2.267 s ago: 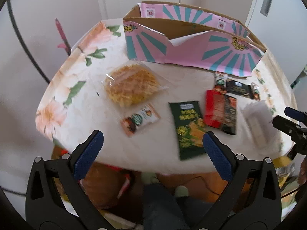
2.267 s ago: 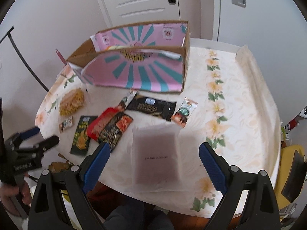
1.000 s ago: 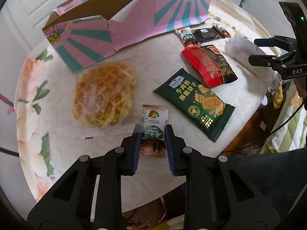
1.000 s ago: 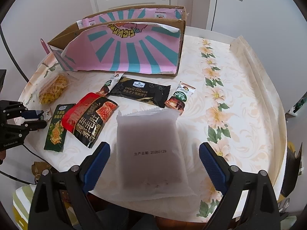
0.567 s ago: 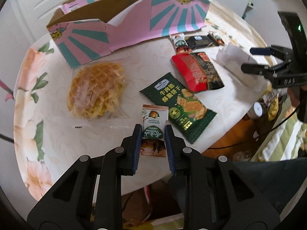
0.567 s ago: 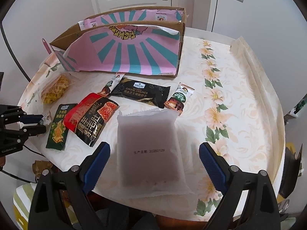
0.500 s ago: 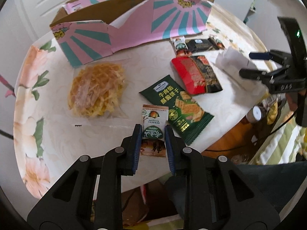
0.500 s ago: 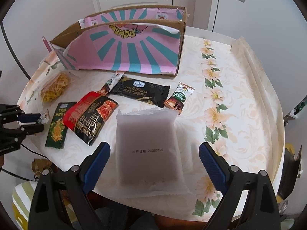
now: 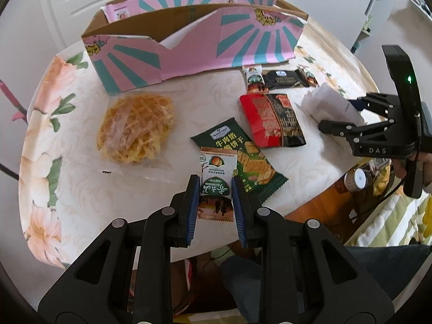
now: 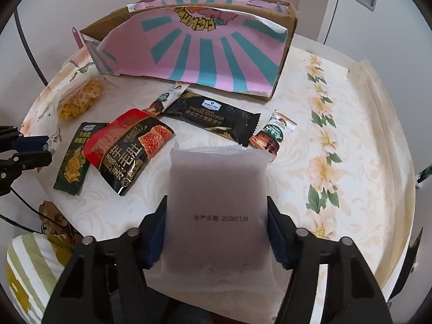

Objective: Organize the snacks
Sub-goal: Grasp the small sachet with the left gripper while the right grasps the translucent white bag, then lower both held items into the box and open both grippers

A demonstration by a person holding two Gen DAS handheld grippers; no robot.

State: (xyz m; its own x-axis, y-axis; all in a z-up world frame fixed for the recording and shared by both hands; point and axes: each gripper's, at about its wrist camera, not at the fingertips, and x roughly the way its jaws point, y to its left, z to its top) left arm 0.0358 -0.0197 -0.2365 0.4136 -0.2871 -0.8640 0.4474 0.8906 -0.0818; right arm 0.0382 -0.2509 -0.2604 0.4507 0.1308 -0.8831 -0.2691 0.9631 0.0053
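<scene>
My left gripper is shut on a small green and white snack packet, held above the table's near edge. My right gripper is closed on a frosted white pouch with a printed date, its pads against both sides. In the left wrist view the pouch sits between the right gripper's fingers. A pink and teal cardboard box stands open at the back; it also shows in the right wrist view.
On the flowered tablecloth lie a bagged waffle, a dark green cracker pack, a red and black pack, a black cheese cracker pack and two small packets. The table edge is near.
My left gripper closed on the small packet and lifted it back from the table. My right gripper closed from wide open onto the frosted pouch.
</scene>
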